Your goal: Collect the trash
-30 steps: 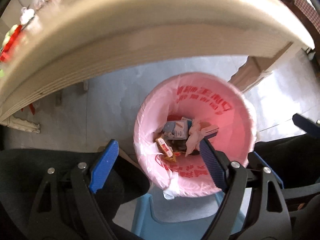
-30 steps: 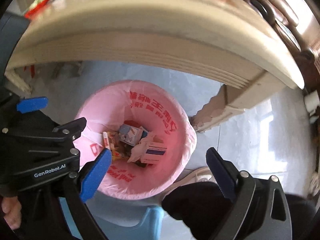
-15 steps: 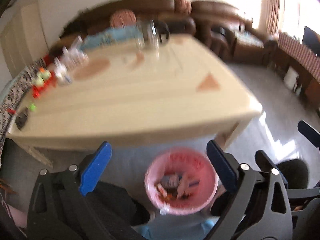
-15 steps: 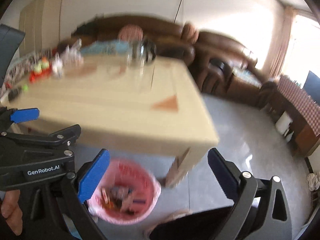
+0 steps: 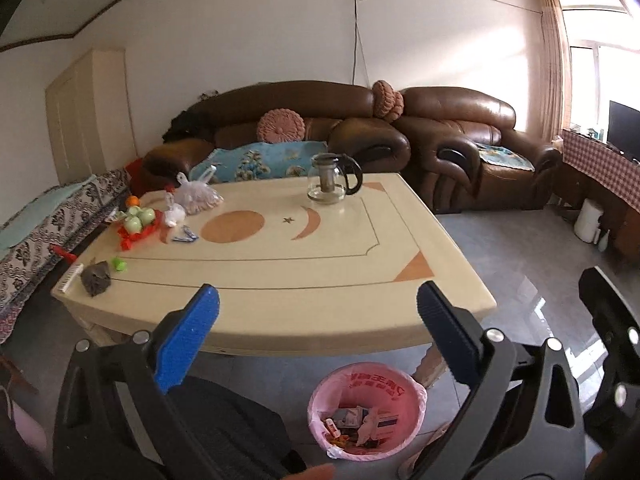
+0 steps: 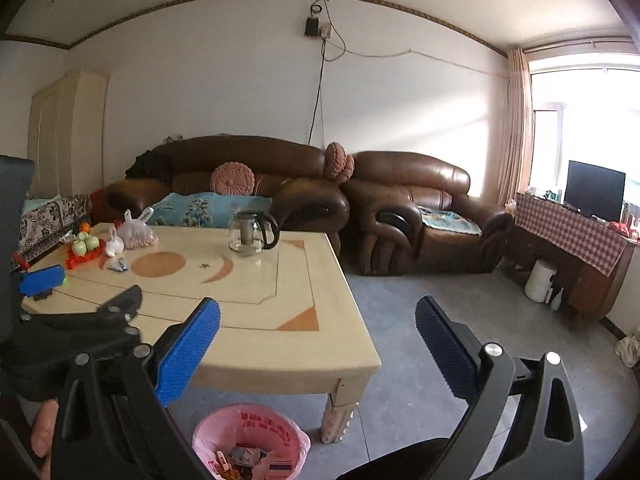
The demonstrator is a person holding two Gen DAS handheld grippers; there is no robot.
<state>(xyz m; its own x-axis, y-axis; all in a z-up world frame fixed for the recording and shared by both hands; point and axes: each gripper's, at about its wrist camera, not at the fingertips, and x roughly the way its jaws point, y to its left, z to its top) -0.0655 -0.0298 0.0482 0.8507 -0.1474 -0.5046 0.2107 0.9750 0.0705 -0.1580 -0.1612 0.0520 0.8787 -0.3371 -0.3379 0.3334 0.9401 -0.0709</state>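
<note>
The pink-lined trash bin (image 5: 376, 378) stands on the floor in front of the cream table (image 5: 320, 252), with wrappers and tissue (image 5: 356, 426) inside; the right wrist view shows the bin (image 6: 256, 420) low down too. My left gripper (image 5: 316, 300) hangs high above the bin, its jaws opening with nothing between them. My right gripper (image 6: 318, 308) is beside it, open and holding nothing. On the table's left part lie a blue-white wrapper (image 5: 185, 237), a dark crumpled scrap (image 5: 96, 277) and a small green bit (image 5: 119, 265).
A glass teapot (image 5: 330, 178), a tied plastic bag (image 5: 198, 196) and green apples on a red bag (image 5: 138, 220) sit on the table. Brown sofas (image 5: 460, 140) stand behind it. A white comb (image 5: 71, 277) lies at the table's left corner.
Both grippers rose from just over the bin and tilted up, so the tabletop and room now show. The left jaws spread wider. The bin now sits small at the bottom.
</note>
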